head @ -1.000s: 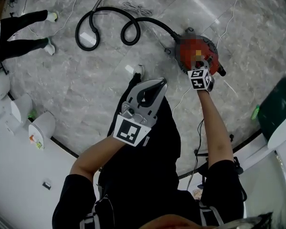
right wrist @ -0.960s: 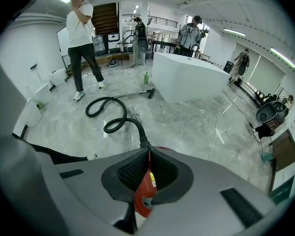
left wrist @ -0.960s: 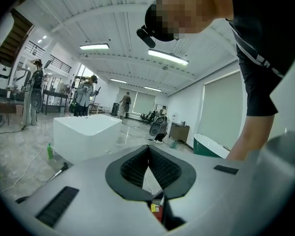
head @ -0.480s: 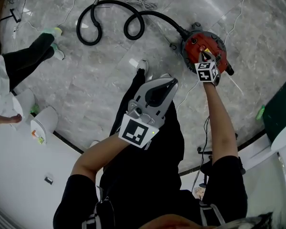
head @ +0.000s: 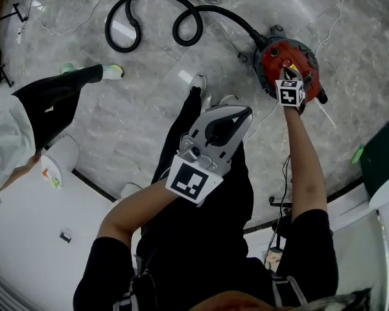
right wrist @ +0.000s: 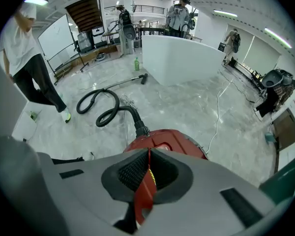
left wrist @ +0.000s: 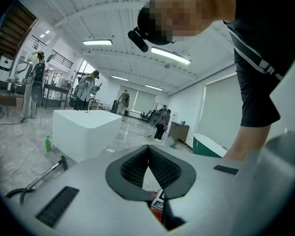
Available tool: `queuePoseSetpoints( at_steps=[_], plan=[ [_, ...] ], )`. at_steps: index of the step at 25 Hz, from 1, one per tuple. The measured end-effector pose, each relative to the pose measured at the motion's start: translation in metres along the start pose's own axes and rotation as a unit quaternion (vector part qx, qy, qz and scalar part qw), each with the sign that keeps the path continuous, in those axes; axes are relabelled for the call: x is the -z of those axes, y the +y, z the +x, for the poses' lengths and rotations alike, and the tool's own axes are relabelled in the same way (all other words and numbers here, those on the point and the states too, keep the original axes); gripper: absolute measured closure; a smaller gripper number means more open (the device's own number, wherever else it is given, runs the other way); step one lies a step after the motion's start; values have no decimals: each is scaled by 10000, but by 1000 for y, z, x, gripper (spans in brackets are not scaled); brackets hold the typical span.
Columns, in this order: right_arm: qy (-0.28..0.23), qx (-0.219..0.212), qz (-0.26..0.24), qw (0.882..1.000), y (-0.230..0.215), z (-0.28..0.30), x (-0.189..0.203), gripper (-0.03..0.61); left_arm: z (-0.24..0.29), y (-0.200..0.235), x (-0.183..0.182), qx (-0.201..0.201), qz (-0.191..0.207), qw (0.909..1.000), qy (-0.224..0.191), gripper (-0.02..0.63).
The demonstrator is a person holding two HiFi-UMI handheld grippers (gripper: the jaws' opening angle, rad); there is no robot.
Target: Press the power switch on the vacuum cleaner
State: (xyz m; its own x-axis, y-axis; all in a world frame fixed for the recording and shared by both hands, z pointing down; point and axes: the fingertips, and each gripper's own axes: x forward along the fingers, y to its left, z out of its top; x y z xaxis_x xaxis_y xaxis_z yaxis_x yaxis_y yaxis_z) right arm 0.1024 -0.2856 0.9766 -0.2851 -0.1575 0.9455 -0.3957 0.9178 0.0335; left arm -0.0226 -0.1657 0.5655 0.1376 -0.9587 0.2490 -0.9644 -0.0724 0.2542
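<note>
Above vacuum cleaner [right wrist: 173, 140], right gripper [right wrist: 148, 152], fingers [right wrist: 130, 171] together

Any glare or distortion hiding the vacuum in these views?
Head view: pale light streaks on the floor, but the vacuum cleaner isn't washed out. Right gripper view: fisheye bending, dark corners. Left gripper view: aimed up at bright ceiling lights.

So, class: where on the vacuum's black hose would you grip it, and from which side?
I'd grip the hose on the stretch just behind its cuff at the vacuum cleaner, from above, jaws across it: it runs along the floor, leaving top and sides free.
</note>
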Motion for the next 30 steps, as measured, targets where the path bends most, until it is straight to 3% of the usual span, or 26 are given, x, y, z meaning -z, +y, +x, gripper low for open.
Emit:
queuePoseSetpoints(
  at_steps=[9, 20, 30],
  plan=[
    [371, 1, 247, 9990, -3, 28, 9, 560, -3, 12, 12, -105, 17, 9999, 30, 594],
    [475, -19, 273, 9985, 1, 37, 15, 558, -3, 17, 17, -144, -85, 9998, 56, 595],
    [198, 196, 498, 9984, -4, 22, 8, 558, -6, 3, 18, 35, -37, 9999, 90, 595]
  ],
)
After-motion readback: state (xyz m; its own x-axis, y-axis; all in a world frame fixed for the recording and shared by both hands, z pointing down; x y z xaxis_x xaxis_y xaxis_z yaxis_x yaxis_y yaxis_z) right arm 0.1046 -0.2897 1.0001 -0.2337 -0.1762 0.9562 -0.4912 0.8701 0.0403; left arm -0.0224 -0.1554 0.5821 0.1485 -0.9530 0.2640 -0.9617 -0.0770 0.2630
